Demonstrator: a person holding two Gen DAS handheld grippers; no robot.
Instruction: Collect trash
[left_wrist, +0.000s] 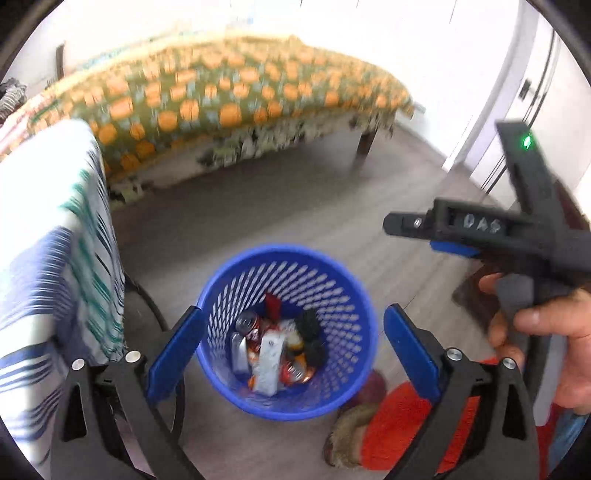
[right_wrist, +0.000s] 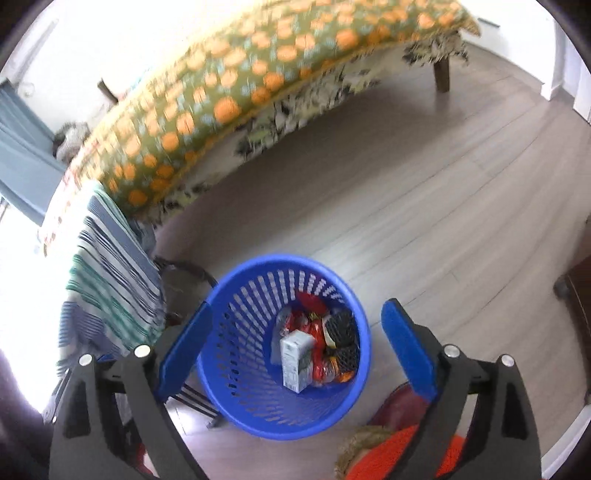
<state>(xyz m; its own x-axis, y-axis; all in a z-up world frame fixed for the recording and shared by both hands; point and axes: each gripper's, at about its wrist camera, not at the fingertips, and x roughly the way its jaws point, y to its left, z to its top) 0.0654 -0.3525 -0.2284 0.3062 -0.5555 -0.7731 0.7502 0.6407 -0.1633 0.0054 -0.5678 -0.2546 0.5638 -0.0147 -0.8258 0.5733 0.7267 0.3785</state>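
Note:
A blue mesh wastebasket stands on the wood floor. Inside it lie a white carton, drink cans, red wrappers and black netted pieces. Directly above the basket my left gripper is open with nothing between its blue pads. My right gripper is also over the basket, open and holding nothing. In the left wrist view a hand holds that right gripper, and its black finger points left above the basket's far right side.
A bed with an orange-patterned cover runs along the back. A striped cloth hangs over a chair left of the basket. An orange furry item lies on the floor at the lower right.

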